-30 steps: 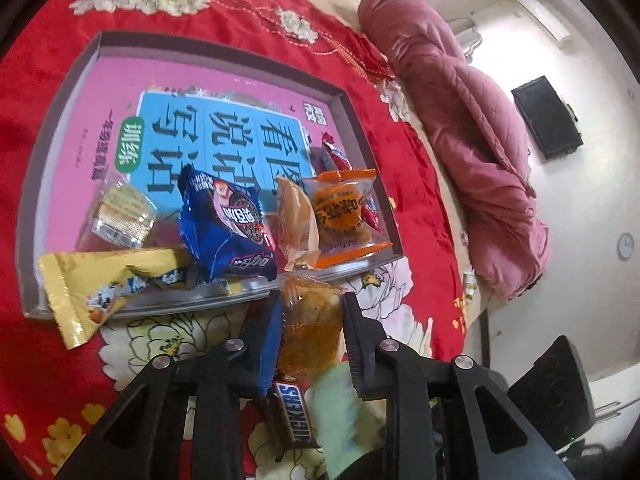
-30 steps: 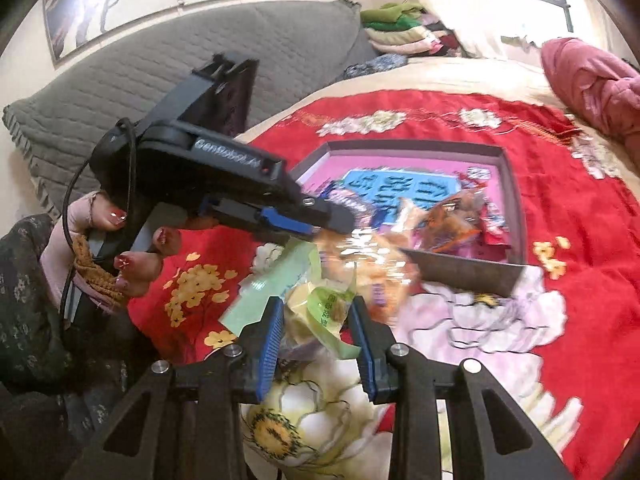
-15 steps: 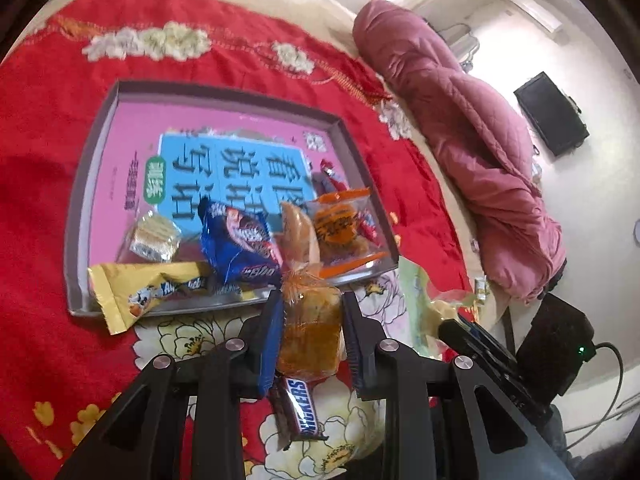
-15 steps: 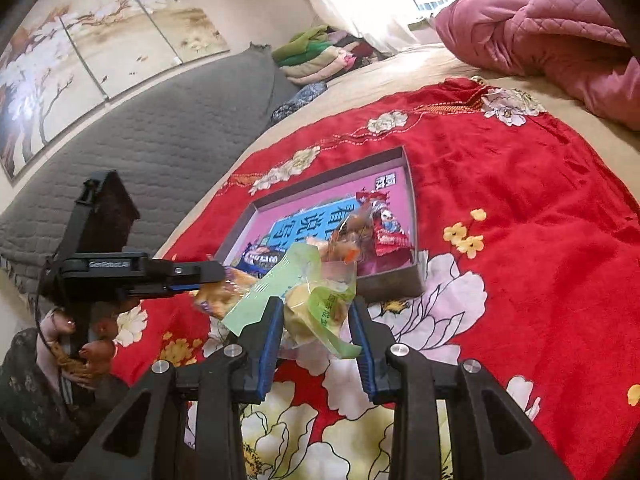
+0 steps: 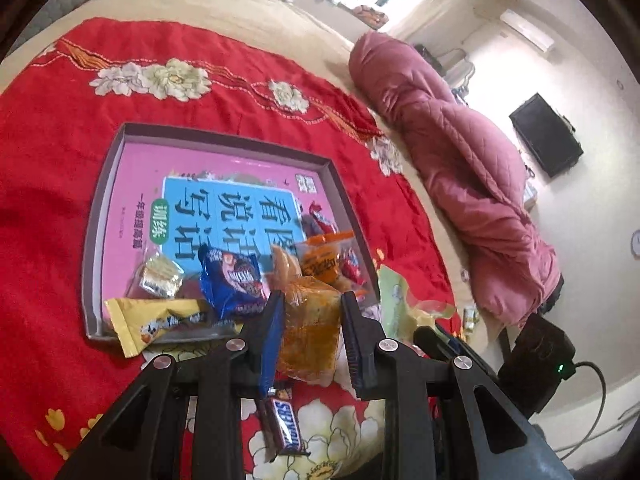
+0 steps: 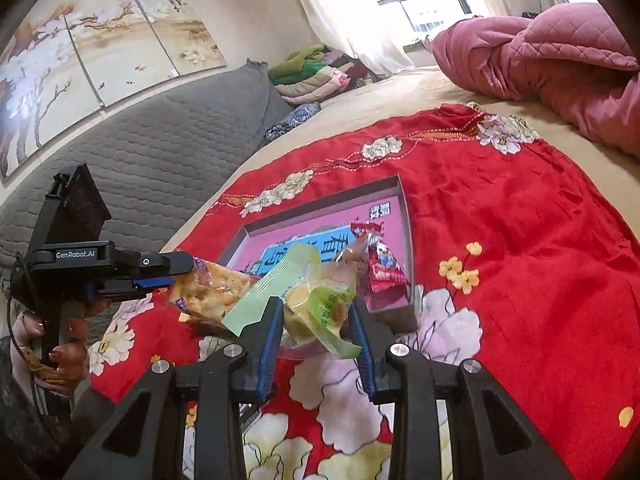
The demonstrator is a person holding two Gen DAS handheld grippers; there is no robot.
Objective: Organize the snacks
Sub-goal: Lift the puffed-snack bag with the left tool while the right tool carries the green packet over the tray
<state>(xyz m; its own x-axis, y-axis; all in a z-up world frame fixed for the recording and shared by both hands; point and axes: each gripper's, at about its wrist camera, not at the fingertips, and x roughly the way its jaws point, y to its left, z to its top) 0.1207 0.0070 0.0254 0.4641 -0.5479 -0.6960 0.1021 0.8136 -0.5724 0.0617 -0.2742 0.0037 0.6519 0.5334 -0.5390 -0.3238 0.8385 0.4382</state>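
Observation:
My left gripper (image 5: 310, 320) is shut on an orange cake pack (image 5: 310, 330), held above the near edge of the grey tray (image 5: 224, 138) with the pink book inside. In the tray lie a blue snack pack (image 5: 230, 280), a yellow pack (image 5: 154, 322), a small clear candy (image 5: 160, 278) and an orange-trimmed pack (image 5: 326, 258). A Snickers bar (image 5: 286, 426) lies on the red cloth below. My right gripper (image 6: 316, 312) is shut on a green-wrapped pastry (image 6: 316, 302), near the tray's corner (image 6: 400, 314). In the right wrist view the left gripper (image 6: 180, 270) holds its pack (image 6: 212, 292).
A red flowered cloth (image 6: 500, 240) covers the bed. A pink quilt (image 5: 460, 160) is bunched at the far right. A grey padded headboard (image 6: 160, 152) and folded clothes (image 6: 316, 76) stand behind. A person's hand (image 6: 60, 340) grips the left tool.
The left gripper rose with the orange pack, so the tray looks smaller and farther. The right gripper swung sideways and rolled with the green pastry, and the left tool now sits farther left.

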